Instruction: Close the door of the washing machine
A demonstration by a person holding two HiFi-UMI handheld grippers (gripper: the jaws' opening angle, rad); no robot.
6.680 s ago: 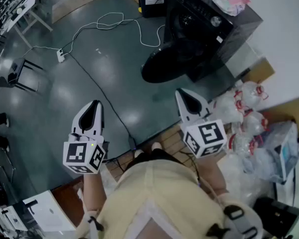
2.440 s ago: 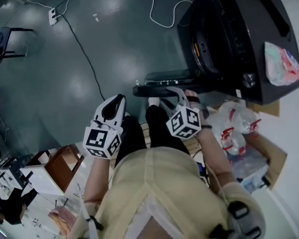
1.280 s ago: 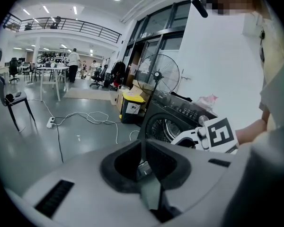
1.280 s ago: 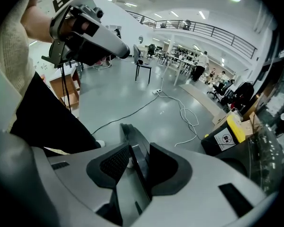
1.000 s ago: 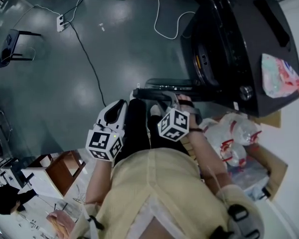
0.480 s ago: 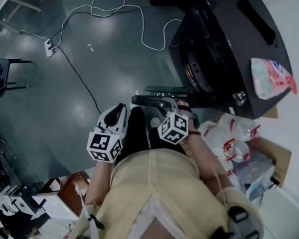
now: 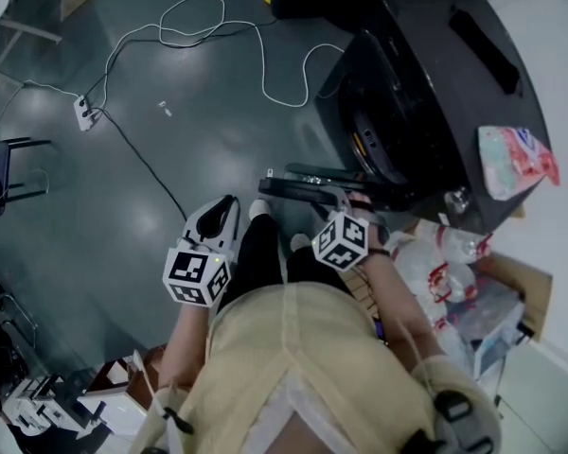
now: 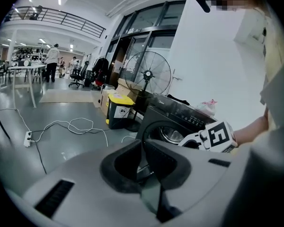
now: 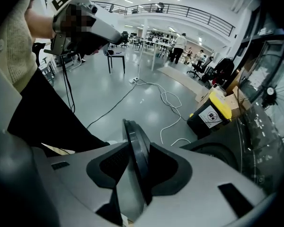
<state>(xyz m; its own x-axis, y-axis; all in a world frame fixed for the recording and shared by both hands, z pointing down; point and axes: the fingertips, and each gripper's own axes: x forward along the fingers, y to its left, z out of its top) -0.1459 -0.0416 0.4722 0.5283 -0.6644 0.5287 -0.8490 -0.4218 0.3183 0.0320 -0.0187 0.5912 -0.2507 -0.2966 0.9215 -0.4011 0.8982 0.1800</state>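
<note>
The right gripper [image 9: 136, 151] is squeezing the thin edge of the round door [image 9: 131, 134], one pad on each side. The door is sticking out open from the washing machine [image 7: 426, 93], which is sitting just past this gripper (its dark hole is showing). The left gripper [image 8: 143, 148] is hanging off to the side, away from the door, jaws together, holding nothing.
</note>
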